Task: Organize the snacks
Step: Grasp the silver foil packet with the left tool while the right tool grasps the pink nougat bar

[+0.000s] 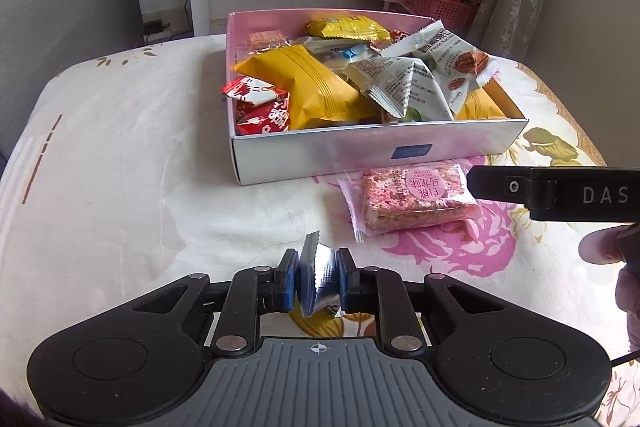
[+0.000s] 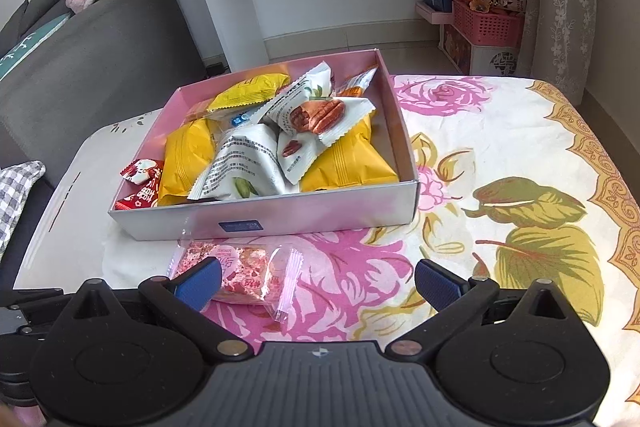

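Left tool pinches a silver packet as snacks fill a pink box

The left tool [image 1: 317,277] has its blue pads pressed onto a small silver snack packet [image 1: 318,279], lifted above the floral-clothed bench [image 1: 120,155]. Ahead of it sits the pink box [image 1: 360,151], heaped with yellow and white packets. The right tool [image 2: 318,285] stands spread and empty, its left finger over a pink rice-crisp bar [image 2: 244,271] lying just before the box.
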The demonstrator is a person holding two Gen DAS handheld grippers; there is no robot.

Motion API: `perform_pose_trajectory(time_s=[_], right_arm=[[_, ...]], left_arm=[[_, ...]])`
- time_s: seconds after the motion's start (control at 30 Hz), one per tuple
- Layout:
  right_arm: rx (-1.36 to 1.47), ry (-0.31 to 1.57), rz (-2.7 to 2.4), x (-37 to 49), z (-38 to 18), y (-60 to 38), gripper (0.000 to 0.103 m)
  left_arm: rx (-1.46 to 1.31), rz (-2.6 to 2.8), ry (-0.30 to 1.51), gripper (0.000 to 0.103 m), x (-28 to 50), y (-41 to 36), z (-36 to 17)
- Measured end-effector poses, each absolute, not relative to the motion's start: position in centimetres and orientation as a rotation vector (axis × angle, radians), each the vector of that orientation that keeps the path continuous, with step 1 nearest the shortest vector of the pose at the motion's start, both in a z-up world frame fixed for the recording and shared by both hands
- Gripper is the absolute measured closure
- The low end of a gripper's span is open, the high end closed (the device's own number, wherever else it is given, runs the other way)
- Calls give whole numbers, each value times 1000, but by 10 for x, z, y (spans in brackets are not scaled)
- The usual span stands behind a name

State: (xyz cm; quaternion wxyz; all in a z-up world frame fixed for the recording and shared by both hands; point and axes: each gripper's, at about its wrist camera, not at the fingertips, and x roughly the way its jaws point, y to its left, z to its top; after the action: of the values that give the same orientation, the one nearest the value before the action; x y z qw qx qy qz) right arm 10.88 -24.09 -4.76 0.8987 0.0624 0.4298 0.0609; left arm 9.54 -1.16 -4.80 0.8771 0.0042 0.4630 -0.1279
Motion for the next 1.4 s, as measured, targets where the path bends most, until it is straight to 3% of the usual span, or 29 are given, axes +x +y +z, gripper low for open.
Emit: perform_pose_trajectory(time_s=[0.33, 0.47, 0.6, 0.7, 0.87, 0.97, 1.07, 1.13, 1.27, 1.4], right_arm=[[37, 920, 299, 132, -71, -205, 10], [40, 911, 377, 129, -72, -196, 18], [-3, 908, 456, 121, -70, -191, 34], [-17, 925, 512, 115, -68, -192, 37], [-51, 967, 634, 101, -64, -188, 37], [-108, 943, 605, 97, -63, -184, 28], [-157, 906, 553, 102, -65, -179, 28], [-175, 884, 528, 105, -66, -176, 31], [-198, 877, 518, 110, -70, -166, 46], [-242, 858, 523, 108, -73, -153, 49]], left_arm=[[5, -270, 979, 85, 91, 5, -49], [4, -292, 973, 80, 90, 14, -51], [9, -322, 959, 80, 89, 24, -51], [19, -348, 951, 80, 86, 32, -52], [40, -385, 956, 71, 83, 39, -56], [69, -379, 945, 62, 82, 39, -57], [72, -376, 945, 56, 83, 38, -58], [84, -385, 947, 54, 83, 37, -58], [123, -408, 946, 49, 82, 35, -60], [138, -425, 948, 50, 81, 36, -60]])
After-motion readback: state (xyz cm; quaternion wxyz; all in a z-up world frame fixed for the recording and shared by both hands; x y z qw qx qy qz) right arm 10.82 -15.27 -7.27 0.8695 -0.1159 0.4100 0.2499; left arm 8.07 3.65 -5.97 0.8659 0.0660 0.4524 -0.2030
